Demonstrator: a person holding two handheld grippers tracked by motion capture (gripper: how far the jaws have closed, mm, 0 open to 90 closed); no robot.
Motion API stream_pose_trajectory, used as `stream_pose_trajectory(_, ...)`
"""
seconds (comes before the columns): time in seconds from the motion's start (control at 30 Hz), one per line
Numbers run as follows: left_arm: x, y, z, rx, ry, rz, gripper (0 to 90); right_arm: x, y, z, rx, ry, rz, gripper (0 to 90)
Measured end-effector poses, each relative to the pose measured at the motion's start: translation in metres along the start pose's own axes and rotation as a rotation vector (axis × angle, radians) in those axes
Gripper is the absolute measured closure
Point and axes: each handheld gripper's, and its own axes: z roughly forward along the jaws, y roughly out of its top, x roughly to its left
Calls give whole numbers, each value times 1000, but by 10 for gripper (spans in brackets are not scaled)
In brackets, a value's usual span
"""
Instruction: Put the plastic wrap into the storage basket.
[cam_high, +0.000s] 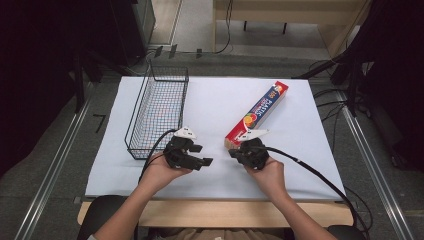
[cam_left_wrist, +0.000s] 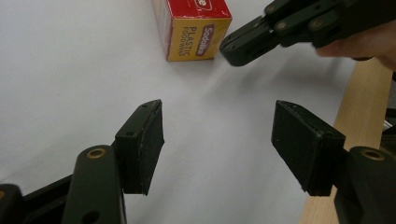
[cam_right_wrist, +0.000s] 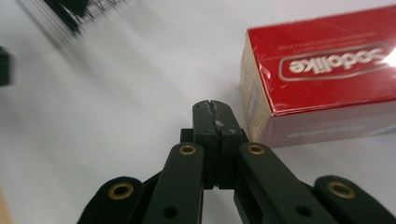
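Right gripper (cam_right_wrist: 215, 109): jaws fully closed, pads together, nothing between them; tip just beside the near end of the long red-and-yellow cardboard plastic-wrap box (cam_high: 257, 114). Left gripper (cam_left_wrist: 217, 140): jaws apart, empty, over white table sheet (cam_high: 210, 100). Black wire basket (cam_high: 157, 111) beyond left gripper.

Cut-off box, blurred basket, small print unreadable

Plastic wrap box (cam_left_wrist: 194, 28) is cropped by the top edge in the left gripper view and by the right edge in the right gripper view; wire basket (cam_right_wrist: 79, 18) is smeared by blur there; the box's small print cannot be read from the high view.
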Motion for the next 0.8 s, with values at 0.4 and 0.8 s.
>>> stream_pose_trajectory(0.4,0,0,0,4,-3,0,348,-7,-9,16,28,-98,-49,900)
stream_pose_trajectory(0.8,0,-1,2,14,-1,-2,348,-40,-20,-7,38,-139,36,900)
